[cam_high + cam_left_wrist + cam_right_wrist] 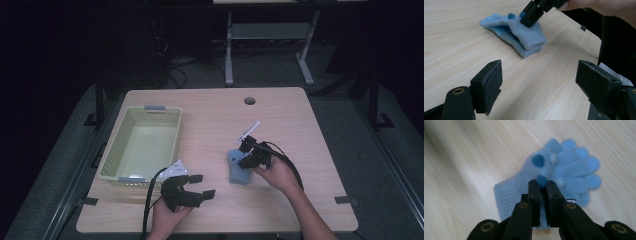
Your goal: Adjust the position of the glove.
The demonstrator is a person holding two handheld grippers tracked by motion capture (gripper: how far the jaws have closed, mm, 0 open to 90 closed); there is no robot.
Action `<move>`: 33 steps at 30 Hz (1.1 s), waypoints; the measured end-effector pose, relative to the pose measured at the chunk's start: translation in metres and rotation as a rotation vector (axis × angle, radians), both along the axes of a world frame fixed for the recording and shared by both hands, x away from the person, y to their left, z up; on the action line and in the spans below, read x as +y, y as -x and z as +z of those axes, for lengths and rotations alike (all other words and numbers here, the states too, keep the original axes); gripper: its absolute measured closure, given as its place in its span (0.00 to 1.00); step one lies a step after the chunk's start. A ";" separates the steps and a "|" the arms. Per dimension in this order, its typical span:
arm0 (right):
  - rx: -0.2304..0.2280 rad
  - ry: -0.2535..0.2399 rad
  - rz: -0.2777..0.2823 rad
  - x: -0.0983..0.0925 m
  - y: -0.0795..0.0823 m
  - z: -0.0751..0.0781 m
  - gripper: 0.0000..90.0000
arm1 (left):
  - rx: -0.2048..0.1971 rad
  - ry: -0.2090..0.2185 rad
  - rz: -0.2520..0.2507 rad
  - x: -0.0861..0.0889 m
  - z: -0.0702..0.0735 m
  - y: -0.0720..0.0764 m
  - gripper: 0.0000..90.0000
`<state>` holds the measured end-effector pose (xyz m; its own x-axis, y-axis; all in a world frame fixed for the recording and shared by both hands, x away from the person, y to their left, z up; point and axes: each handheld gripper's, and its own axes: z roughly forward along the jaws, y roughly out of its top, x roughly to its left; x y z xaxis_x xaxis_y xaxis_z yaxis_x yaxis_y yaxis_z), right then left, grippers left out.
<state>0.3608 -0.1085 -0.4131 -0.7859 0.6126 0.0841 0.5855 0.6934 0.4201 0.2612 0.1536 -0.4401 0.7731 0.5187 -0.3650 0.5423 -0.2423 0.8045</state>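
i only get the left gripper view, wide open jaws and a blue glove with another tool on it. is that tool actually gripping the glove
Observer: Yes. In the right gripper view the right tool is pinched shut on a fold of the blue gloves, beside a dark blue dot.
Operator: gloves, plural
Observer: Two, stacked, fingers fanned out together.
Operator: anywhere to drop them
Observer: A pale green basket stands on the table's left half, beyond the left tool.

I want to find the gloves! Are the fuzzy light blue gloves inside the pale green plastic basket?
No, the fuzzy light blue gloves lie on the wooden table.
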 end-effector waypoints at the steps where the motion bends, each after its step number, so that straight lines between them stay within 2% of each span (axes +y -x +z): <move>1: 0.006 -0.005 -0.008 0.000 0.000 -0.002 0.93 | 0.005 -0.003 0.000 0.000 0.000 0.000 0.23; 10: 0.011 -0.003 -0.020 0.004 0.000 -0.013 0.89 | 0.003 -0.002 -0.004 -0.001 0.000 0.001 0.23; 12: 0.013 -0.006 -0.031 0.003 0.000 -0.013 0.84 | 0.004 -0.003 -0.005 -0.001 -0.001 0.000 0.23; 13: 0.011 -0.020 -0.041 0.001 0.000 -0.012 0.78 | 0.003 -0.003 -0.004 0.000 -0.001 0.000 0.23; 15: 0.004 -0.026 -0.051 0.000 0.000 -0.010 0.77 | 0.001 -0.006 -0.006 0.000 0.000 0.000 0.23; 16: -0.012 -0.053 -0.065 -0.002 0.001 -0.007 0.77 | -0.002 -0.010 -0.007 0.000 0.000 0.000 0.23; 19: -0.029 -0.073 -0.075 -0.004 0.002 -0.004 0.80 | 0.001 -0.011 -0.008 -0.001 -0.001 0.001 0.23; 20: -0.039 -0.086 -0.080 -0.004 0.003 -0.003 0.87 | 0.001 -0.012 -0.009 -0.002 -0.001 0.001 0.24; 21: -0.039 -0.086 -0.080 -0.004 0.003 -0.003 0.87 | 0.001 -0.012 -0.009 -0.002 -0.001 0.001 0.24; 22: -0.045 -0.096 -0.083 -0.002 0.003 -0.004 0.93 | 0.000 -0.015 -0.009 -0.002 -0.001 0.001 0.24; 23: -0.044 -0.097 -0.081 -0.001 0.002 -0.006 0.95 | 0.000 -0.015 -0.009 -0.002 -0.001 0.001 0.24; 28: -0.019 -0.075 -0.077 0.004 -0.002 -0.018 0.97 | 0.001 -0.010 -0.005 -0.002 -0.001 0.001 0.24; 33: -0.007 -0.077 -0.081 0.004 -0.005 -0.023 0.97 | 0.010 -0.008 -0.003 -0.002 -0.002 0.000 0.24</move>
<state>0.3655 -0.1042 -0.4363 -0.7351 0.6657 0.1284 0.6350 0.6096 0.4745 0.2609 0.1520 -0.4422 0.7710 0.5196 -0.3681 0.5493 -0.2503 0.7973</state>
